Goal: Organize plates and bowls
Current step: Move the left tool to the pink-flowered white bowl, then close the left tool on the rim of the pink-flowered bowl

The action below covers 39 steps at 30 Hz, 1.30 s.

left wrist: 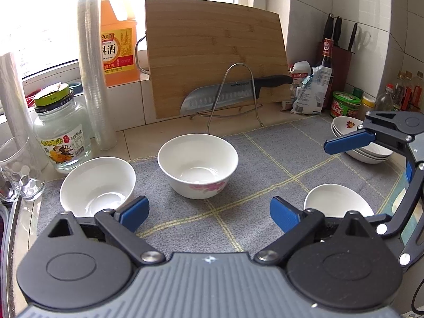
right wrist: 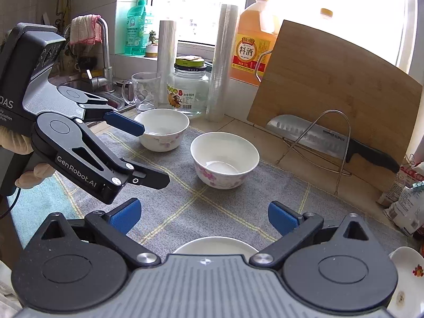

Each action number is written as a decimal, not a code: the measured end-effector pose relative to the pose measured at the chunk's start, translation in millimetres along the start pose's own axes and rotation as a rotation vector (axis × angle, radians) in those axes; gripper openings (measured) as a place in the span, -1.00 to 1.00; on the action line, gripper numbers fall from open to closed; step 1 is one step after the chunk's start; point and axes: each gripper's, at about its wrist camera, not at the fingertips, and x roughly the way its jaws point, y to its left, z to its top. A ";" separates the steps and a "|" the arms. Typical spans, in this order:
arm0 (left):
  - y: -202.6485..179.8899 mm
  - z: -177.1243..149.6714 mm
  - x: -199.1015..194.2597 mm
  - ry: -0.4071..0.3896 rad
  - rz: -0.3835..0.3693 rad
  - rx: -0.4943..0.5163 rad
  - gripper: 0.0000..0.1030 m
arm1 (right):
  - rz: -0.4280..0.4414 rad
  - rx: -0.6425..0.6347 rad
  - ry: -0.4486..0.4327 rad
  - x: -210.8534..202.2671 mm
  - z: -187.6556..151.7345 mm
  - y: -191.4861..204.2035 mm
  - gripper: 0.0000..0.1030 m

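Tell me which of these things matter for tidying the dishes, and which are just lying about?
For the job: middle bowl, left bowl, small dish, stacked dishes.

Just lying about: cutting board, knife, glass jar, cooking wine, cup.

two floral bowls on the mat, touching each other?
Apart. The right wrist view shows grey mat plainly between the far bowl and the near bowl; their rims and bases do not meet.
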 end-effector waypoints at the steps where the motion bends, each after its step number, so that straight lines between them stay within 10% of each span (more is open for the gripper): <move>1: 3.1 1.1 0.3 0.000 0.001 -0.004 0.89 | 0.010 0.002 -0.003 2.2 3.5 -0.5 1.00; 39: 53.5 63.3 117.1 0.127 -0.055 0.042 0.67 | 0.084 -0.094 0.164 108.8 41.3 -46.9 1.00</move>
